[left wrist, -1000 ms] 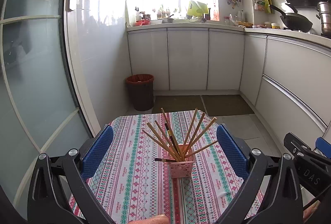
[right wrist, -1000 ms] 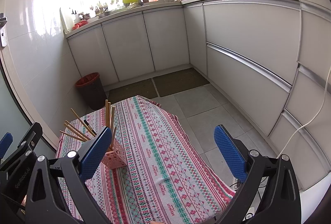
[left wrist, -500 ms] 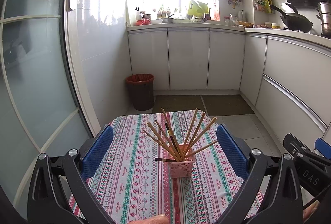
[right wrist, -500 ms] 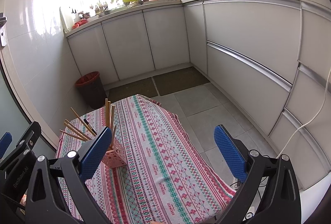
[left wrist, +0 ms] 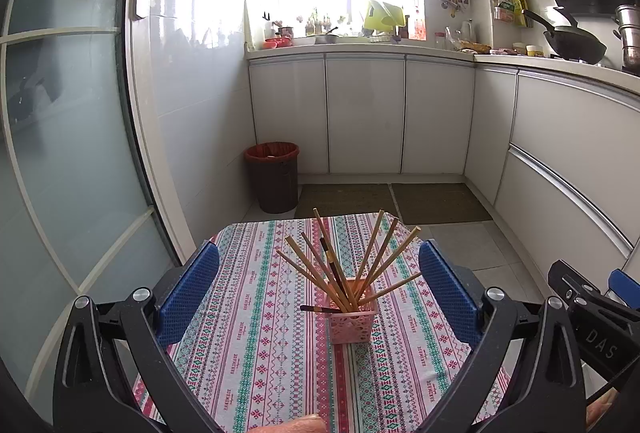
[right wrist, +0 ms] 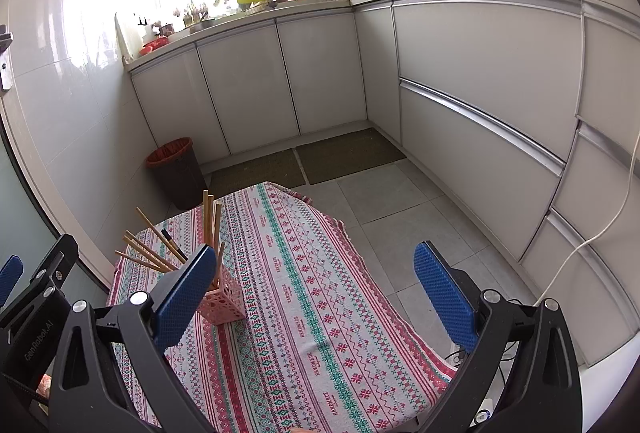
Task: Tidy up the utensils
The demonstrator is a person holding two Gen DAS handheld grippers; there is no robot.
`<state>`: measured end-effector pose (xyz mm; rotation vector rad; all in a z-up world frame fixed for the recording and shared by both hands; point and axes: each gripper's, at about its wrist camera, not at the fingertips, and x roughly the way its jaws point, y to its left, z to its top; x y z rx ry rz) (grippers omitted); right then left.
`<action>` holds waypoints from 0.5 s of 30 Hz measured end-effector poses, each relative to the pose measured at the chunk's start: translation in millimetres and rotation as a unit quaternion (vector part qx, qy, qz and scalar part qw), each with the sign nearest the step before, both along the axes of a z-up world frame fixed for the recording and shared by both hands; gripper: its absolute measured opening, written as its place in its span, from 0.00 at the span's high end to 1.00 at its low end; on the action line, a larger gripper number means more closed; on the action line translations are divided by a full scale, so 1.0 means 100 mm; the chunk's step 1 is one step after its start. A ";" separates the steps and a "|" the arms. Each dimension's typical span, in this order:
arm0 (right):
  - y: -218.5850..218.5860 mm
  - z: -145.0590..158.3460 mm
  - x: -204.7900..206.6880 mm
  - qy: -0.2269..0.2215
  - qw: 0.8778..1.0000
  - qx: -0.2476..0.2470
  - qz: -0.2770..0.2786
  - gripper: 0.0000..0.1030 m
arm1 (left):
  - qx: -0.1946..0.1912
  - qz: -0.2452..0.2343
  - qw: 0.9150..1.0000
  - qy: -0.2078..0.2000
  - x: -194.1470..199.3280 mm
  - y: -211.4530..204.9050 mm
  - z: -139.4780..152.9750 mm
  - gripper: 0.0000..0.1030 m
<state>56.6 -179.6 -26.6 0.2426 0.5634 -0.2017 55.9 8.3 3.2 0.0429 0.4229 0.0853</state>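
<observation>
The base of the pink holder (left wrist: 353, 317) was visible in the left wrist view, but in the right wrist view its upper part and the lower ends of the chopsticks (right wrist: 160, 249) were hidden behind the left blue pad of the right gripper (right wrist: 310, 287). The holder stood upright on the patterned tablecloth (left wrist: 276, 333), with the chopsticks (left wrist: 352, 257) fanned out of its top at varied angles; one dark stick lay nearly level across the rim, pointing left. How many sticks it held could not be counted with confidence, since several overlapped. The near edge of the table was cut off by the frame and by the gripper bodies in both views. The left gripper (left wrist: 318, 289) was spread wide, its blue pads (left wrist: 188, 289) standing well apart on either side of the holder without touching it, and it held nothing. The right gripper was likewise spread wide and empty, positioned above bare cloth to the right of the holder. Only a corner of the right gripper showed at the right edge of the left wrist view, and a corner of the left gripper at the left edge of the right wrist view. Compared with the frames from one second and half a second before, holder, chopsticks and both grippers occupied practically the same positions; no change in opening was discernible.
</observation>
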 end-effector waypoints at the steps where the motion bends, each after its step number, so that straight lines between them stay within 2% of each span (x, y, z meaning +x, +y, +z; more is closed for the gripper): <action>1: 0.00 0.00 0.00 0.000 1.000 0.000 0.000 0.07 | 0.000 0.001 1.000 0.000 0.00 -0.01 0.00 0.07; 15: 0.00 -0.02 0.01 0.003 1.000 0.003 0.001 0.07 | 0.002 0.011 1.000 0.006 0.01 -0.03 0.00 0.07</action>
